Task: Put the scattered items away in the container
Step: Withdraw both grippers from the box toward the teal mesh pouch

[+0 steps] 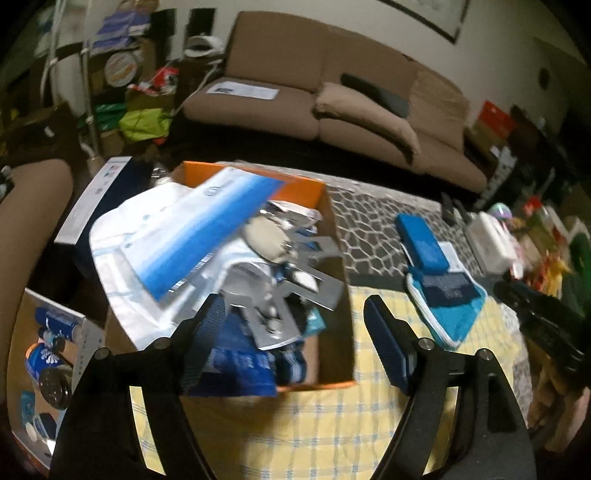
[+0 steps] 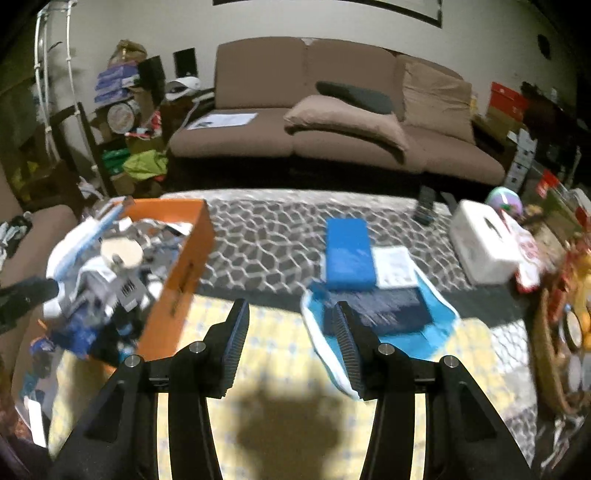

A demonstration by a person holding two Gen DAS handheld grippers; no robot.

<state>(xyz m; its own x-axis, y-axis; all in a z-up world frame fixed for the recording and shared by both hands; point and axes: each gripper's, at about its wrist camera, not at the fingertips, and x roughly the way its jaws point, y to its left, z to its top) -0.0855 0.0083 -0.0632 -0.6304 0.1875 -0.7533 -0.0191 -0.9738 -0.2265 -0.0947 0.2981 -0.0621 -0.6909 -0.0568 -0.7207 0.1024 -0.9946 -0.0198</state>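
Left gripper [image 1: 291, 328]: jaws spread wide, nothing between them, positioned over the near end of the orange box [image 1: 340, 236]. Right gripper [image 2: 291, 343]: jaws partly open, empty, above the yellow checked cloth [image 2: 280, 369]. The box stands at the left edge of the cloth, heaped with packets, a blue-and-white carton [image 1: 207, 221] uppermost. Outside the box, toward the cloth's far right corner, a blue case [image 2: 349, 254] rests on a turquoise pouch [image 2: 436, 306].

Brown three-seat sofa [image 2: 332, 122] with loose cushion [image 2: 343, 118] against pale wall [image 2: 147, 26]; grey patterned rug [image 2: 273, 240]; cluttered shelving [image 2: 125, 122] at left; dim room, bright yellow checked cloth [image 2: 280, 369] foreground.
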